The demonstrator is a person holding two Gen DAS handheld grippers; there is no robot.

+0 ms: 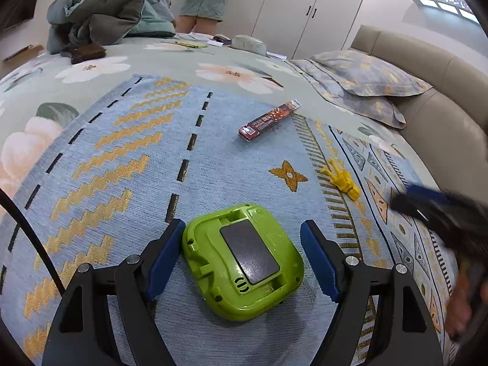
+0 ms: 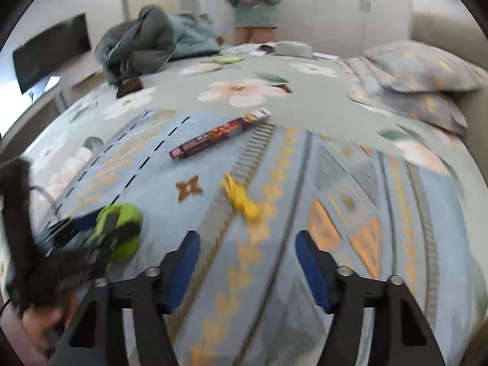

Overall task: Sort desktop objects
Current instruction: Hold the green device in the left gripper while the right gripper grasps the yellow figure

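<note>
My left gripper (image 1: 242, 259) jaws gape around a glossy, rounded-square green plastic toy (image 1: 244, 262) on the woven rug (image 1: 122, 167); my right gripper (image 2: 247, 271) jaws gape, holding nothing.

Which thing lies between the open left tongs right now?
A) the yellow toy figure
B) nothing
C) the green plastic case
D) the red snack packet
C: the left wrist view shows the green plastic case on the blue rug between the spread fingers of the left tongs, not yet clamped.
</note>
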